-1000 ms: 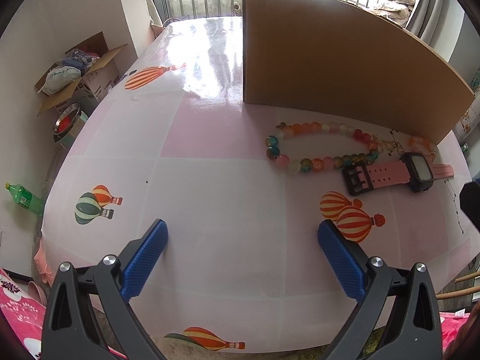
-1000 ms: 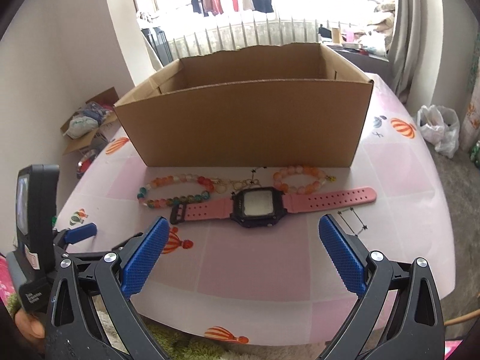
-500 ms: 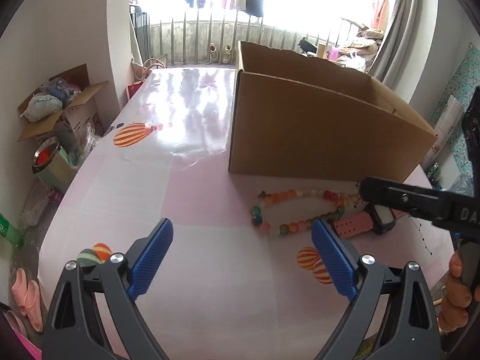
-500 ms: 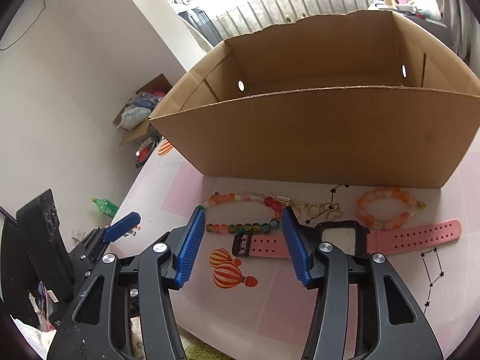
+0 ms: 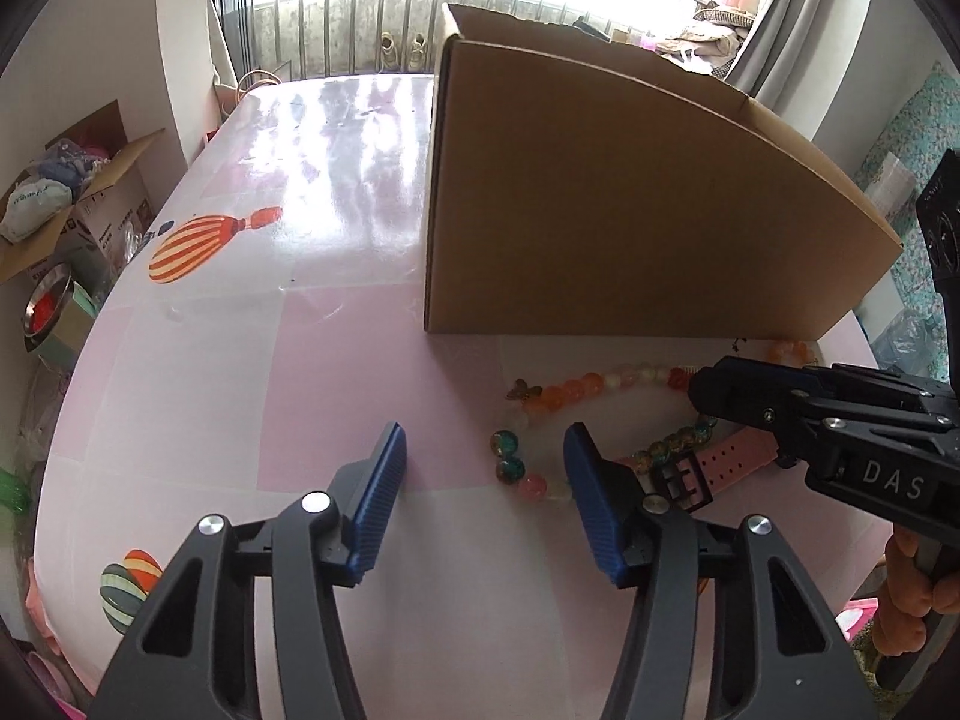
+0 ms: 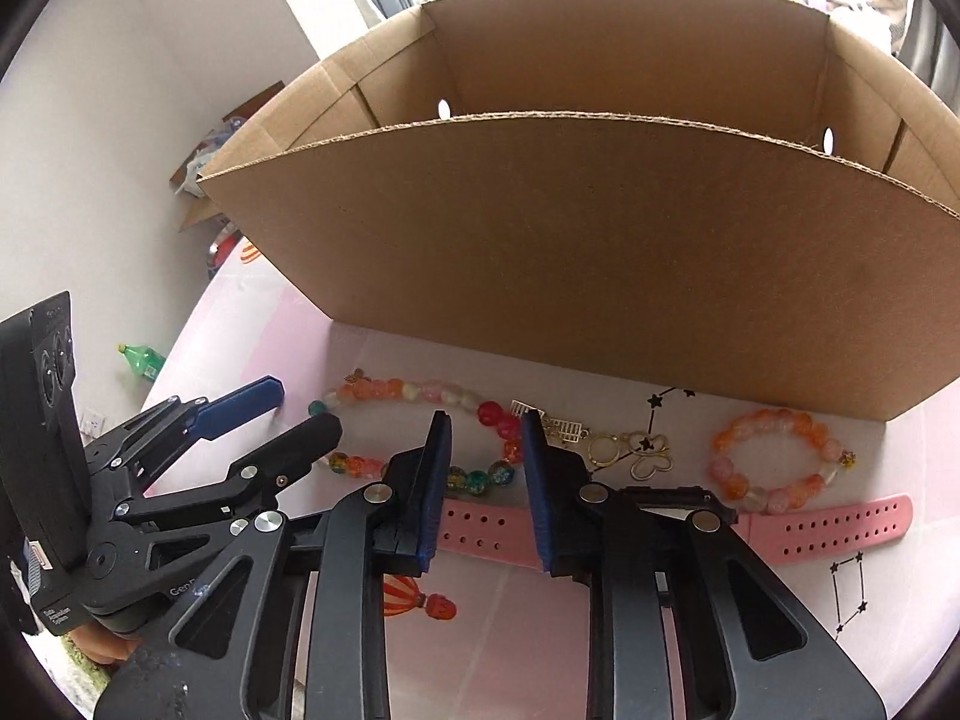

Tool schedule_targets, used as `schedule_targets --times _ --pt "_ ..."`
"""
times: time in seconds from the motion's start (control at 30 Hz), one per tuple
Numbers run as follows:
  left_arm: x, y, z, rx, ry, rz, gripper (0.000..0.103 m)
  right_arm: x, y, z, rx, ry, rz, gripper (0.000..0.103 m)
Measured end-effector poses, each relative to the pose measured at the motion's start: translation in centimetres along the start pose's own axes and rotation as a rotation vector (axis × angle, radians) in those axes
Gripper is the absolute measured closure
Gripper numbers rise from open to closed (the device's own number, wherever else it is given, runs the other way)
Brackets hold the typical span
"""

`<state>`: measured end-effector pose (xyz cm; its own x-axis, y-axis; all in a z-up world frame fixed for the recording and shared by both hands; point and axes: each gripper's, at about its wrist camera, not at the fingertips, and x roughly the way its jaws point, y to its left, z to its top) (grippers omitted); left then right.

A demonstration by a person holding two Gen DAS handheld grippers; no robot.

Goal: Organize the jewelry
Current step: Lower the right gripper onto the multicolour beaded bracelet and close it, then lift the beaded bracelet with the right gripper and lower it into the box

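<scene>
Cardboard fills most of what I see: the open box (image 6: 576, 276) stands at 12 o'clock from my right tongs, and as much of its inside as I can see holds nothing. So I judge the sorting barely begun, with every piece still out on the pink table (image 5: 312, 396) along the box's near wall.

I count 4 pieces. The long bead necklace (image 6: 420, 390) lies at 11 o'clock from the right gripper (image 6: 485, 468), its loop running under the finger line. The gold butterfly charm (image 6: 645, 459) sits just beside it at 1 o'clock. The small orange bead bracelet (image 6: 774, 456) is further off at 2 o'clock. The pink watch (image 6: 840, 525) lies across the near side, its face hidden behind my right finger and its strap showing between the pads.

My right tongs are only partly spread, a narrow gap between the blue pads, gripping nothing; they hover low over the strap and the necklace's red beads. Whether they touch the table I cannot tell. My left gripper (image 5: 483, 492) is spread wider, also holding nothing, with the necklace's green beads (image 5: 507, 459) near its right pad.

All 4 pieces remain to be lifted into the box. The necklace looks like my first pick.
</scene>
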<state>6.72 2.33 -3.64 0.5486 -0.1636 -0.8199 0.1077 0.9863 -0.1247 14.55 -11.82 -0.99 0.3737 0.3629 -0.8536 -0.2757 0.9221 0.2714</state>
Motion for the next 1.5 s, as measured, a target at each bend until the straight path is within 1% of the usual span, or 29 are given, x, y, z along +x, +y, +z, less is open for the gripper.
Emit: schedule_targets --times 0.1,0.2,0.27,0.33,0.37,0.47,0.63,0.7,0.77,0.87,1.0,1.07,1.13,1.2,1.23,1.27,1.33,1.37,1.43,1.5 --pt "0.0 -0.3 0.0 0.028 -0.005 0.025 0.066 0.7 0.4 0.3 -0.020 0.012 -0.022 0.084" --pt "0.1 -0.6 -0.2 0.053 -0.015 0.041 0.072 1.9 1.1 0.6 -0.042 0.026 -0.043 0.086" --pt "0.2 -0.6 -0.3 0.072 -0.026 0.051 0.077 2.2 1.7 0.6 -0.076 0.012 -0.067 0.090" --pt "0.2 -0.4 -0.3 0.080 -0.030 0.036 0.088 2.4 1.9 0.7 -0.087 0.007 -0.084 0.095" --pt "0.2 -0.4 -0.2 0.078 -0.027 0.021 0.094 2.4 1.9 0.7 -0.081 0.008 -0.077 0.095" --pt "-0.1 -0.3 -0.2 0.072 -0.034 0.008 0.094 1.8 2.2 0.7 -0.077 -0.017 -0.081 0.095" --pt "-1.9 0.2 0.0 0.053 -0.062 -0.029 0.094 -0.6 2.1 0.6 -0.058 -0.068 -0.050 0.096" --pt "-3.2 0.4 0.3 0.042 -0.086 -0.047 0.094 -1.7 2.2 0.7 -0.061 -0.094 -0.040 0.096" --pt "-4.7 0.5 0.9 0.047 -0.118 -0.055 0.094 -3.1 2.4 0.8 -0.067 -0.123 -0.031 0.096" --pt "-7.6 0.6 1.9 0.052 -0.172 -0.088 0.094 -5.7 2.9 1.1 -0.084 -0.175 -0.006 0.096" --pt "-11.1 0.0 4.0 0.077 -0.262 -0.126 0.094 -8.8 3.1 2.6 -0.125 -0.263 0.025 0.096" --pt "-12.1 -0.4 5.9 0.098 -0.286 -0.154 0.094 -9.7 3.0 4.7 -0.144 -0.298 0.033 0.096" --pt "-12.1 -0.9 8.2 0.125 -0.296 -0.146 0.094 -10.1 2.6 7.2 -0.157 -0.314 0.039 0.096" --pt "-11.0 -1.3 11.0 0.140 -0.281 -0.145 0.094 -9.9 2.5 9.8 -0.157 -0.300 0.040 0.096" --pt "-9.9 -1.3 12.5 0.134 -0.248 -0.158 0.094 -9.3 2.3 10.9 -0.149 -0.281 0.045 0.096" --pt "-8.6 -1.4 13.8 0.128 -0.207 -0.155 0.094 -9.0 1.5 12.1 -0.134 -0.253 0.051 0.096" --pt "-6.1 -2.0 16.0 0.149 -0.160 -0.097 0.094 -6.7 0.1 14.7 -0.095 -0.180 0.059 0.096" --pt "-4.8 -2.3 17.0 0.161 -0.138 -0.078 0.094 -6.2 -0.4 15.3 -0.072 -0.144 0.068 0.096" --pt "-1.9 -2.6 18.6 0.156 -0.055 -0.068 0.094 -3.9 -1.7 17.4 -0.017 -0.075 0.083 0.096" --pt "0.8 -2.9 19.7 0.164 0.018 -0.042 0.094 -2.3 -2.5 18.7 0.020 -0.012 0.097 0.096"
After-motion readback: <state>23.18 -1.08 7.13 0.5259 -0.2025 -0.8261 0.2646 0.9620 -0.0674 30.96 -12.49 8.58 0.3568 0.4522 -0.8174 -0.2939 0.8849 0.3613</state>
